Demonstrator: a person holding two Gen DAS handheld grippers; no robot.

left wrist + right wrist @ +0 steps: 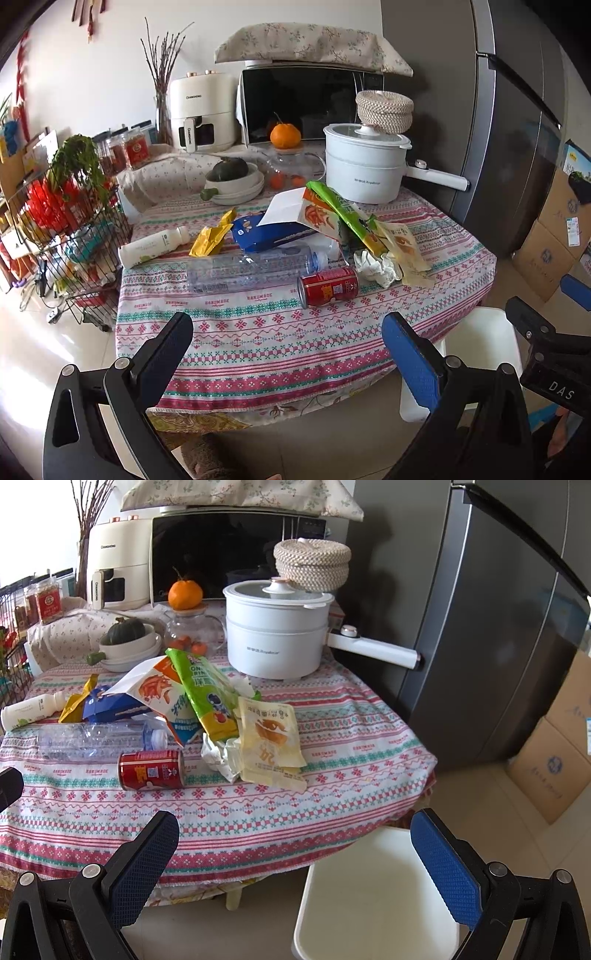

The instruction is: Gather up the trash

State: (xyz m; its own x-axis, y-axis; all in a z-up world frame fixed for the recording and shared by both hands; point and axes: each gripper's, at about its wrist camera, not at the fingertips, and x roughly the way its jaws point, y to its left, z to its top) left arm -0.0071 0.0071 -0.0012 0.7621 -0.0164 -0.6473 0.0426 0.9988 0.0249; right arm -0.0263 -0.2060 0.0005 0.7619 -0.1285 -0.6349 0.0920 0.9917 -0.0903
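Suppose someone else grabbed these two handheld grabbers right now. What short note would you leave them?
Left gripper: open, empty, short of the table.
Right gripper: open, empty, above the white plastic bin beside the table.
Trash all on the patterned tablecloth: red drink can, clear plastic bottle, crumpled white paper, yellow snack packet, green wrapper, white yoghurt bottle.
Done: nothing visibly binned.
Left: everything; the can lies nearest.

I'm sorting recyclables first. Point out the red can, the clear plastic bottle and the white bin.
red can point(151, 770), right wrist view, middle of its side.
clear plastic bottle point(255, 266), left wrist view, its crumpled body.
white bin point(369, 886), right wrist view, inner floor.
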